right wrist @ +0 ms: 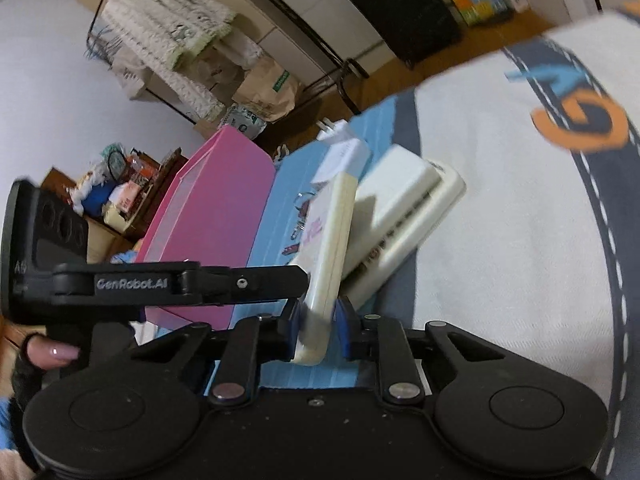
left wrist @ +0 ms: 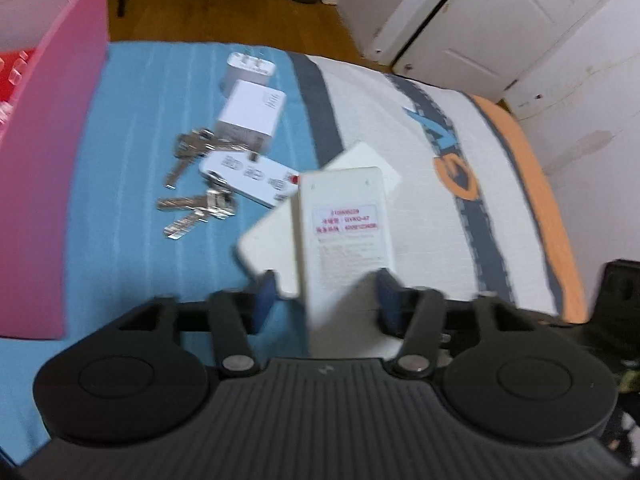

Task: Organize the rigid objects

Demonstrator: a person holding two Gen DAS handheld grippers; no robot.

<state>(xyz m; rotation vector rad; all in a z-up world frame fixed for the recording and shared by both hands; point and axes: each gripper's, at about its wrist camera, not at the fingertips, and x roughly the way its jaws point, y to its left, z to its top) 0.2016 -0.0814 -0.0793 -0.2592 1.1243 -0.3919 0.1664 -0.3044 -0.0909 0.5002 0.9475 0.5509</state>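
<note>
1. The right tool is clamped on a cream remote, held edge-up.
2. The left tool stands open around the same remote.
3. Keys lie ahead-left on the bed.

The bed had a blue, white and orange printed cover; on it sat a pink plastic bin, two white plug adapters, silver keys and white remotes.
</note>
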